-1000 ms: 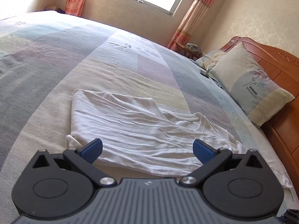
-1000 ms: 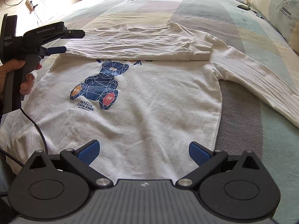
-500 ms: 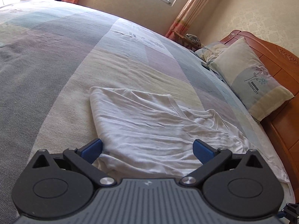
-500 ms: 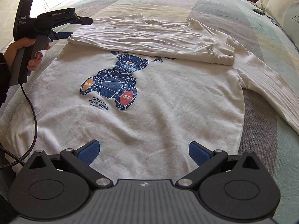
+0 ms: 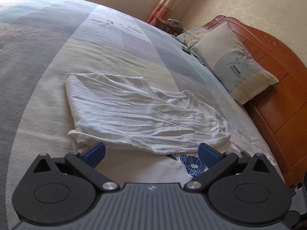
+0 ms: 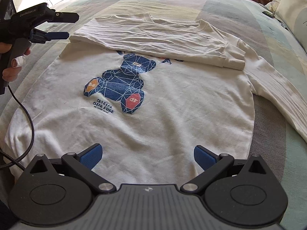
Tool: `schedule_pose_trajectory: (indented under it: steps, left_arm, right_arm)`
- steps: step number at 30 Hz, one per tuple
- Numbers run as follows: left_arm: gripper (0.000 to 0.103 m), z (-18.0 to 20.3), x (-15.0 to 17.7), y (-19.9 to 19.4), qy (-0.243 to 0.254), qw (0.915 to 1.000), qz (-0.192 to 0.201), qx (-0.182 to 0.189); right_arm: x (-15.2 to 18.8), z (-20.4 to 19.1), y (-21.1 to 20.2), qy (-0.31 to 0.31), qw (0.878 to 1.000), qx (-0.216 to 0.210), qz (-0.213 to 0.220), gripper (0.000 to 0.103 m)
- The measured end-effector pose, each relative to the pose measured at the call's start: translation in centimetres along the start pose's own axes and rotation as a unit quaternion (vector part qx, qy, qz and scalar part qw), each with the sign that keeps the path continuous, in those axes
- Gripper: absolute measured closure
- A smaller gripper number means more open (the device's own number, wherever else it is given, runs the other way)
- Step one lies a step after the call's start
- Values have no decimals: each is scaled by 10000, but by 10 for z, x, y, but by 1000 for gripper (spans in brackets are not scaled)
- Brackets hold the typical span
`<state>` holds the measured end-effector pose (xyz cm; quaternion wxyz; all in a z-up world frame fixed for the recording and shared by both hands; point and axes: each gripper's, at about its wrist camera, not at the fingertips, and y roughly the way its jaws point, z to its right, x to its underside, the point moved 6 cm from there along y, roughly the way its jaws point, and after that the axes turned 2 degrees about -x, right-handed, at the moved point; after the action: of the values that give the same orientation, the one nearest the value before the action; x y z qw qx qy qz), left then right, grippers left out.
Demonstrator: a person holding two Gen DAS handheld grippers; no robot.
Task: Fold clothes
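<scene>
A white long-sleeved sweatshirt [image 6: 157,118] with a blue geometric bear print [image 6: 122,84] lies flat on the bed. One sleeve [image 6: 159,38] is folded across its chest below the collar; the other sleeve [image 6: 278,97] stretches out to the right. My left gripper [image 6: 66,25] hovers open just off the folded shoulder's left edge, held by a hand [image 6: 11,65]. In the left wrist view that gripper [image 5: 151,151] is open above the folded sleeve [image 5: 138,115], holding nothing. My right gripper [image 6: 146,156] is open over the sweatshirt's lower part, empty.
The striped bedspread [image 5: 57,44] extends all around the garment. A pillow [image 5: 236,65] leans on the wooden headboard [image 5: 284,88] at the right. A black cable [image 6: 28,118] trails from the left gripper across the sweatshirt's left side. Curtains [image 5: 167,2] hang by the far wall.
The left gripper has drawn back and to the left off the folded sleeve, still open. The right gripper's view has shifted slightly closer over the shirt body; the garment lies unmoved.
</scene>
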<state>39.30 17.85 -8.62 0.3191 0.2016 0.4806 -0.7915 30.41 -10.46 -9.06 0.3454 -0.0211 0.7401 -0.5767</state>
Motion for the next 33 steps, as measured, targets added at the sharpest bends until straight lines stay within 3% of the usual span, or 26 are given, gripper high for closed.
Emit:
schedule_pose_trajectory:
  steps: [3, 6, 9, 13, 18, 21, 24, 28, 33]
  left_arm:
    - [3, -16, -3, 11, -414, 9984, 304, -226]
    - [3, -34, -12, 0, -1016, 9866, 1192, -448]
    - [3, -44, -6, -5, -1450, 9803, 1239, -503]
    - [3, -40, 3, -23, -1045, 9826, 1170, -998]
    - [2, -24, -23, -44, -556, 9845, 1474, -765]
    - [2, -14, -30, -21, -392, 9905, 1185, -572]
    - [3, -25, -16, 6, -668, 9918, 698, -835]
    - [2, -25, 2, 1, -522, 9927, 670, -855]
    - [2, -2, -14, -16, 72, 9930, 905, -756]
  right_arm:
    - [0, -2, -1, 17, 10000, 2, 24, 0]
    - [0, -2, -3, 49, 10000, 20, 50, 0]
    - [3, 0, -2, 82, 9999, 66, 8, 0]
    - [4, 2, -2, 88, 9999, 97, -6, 0]
    - [2, 2, -2, 60, 9999, 73, 42, 0]
    - [-1, -1, 1, 6, 10000, 46, 38, 0]
    - [-3, -6, -1, -86, 9999, 13, 83, 0]
    - [-5, 0, -2, -130, 9998, 113, 101, 0]
    - [-8, 13, 4, -69, 9997, 234, 10, 0]
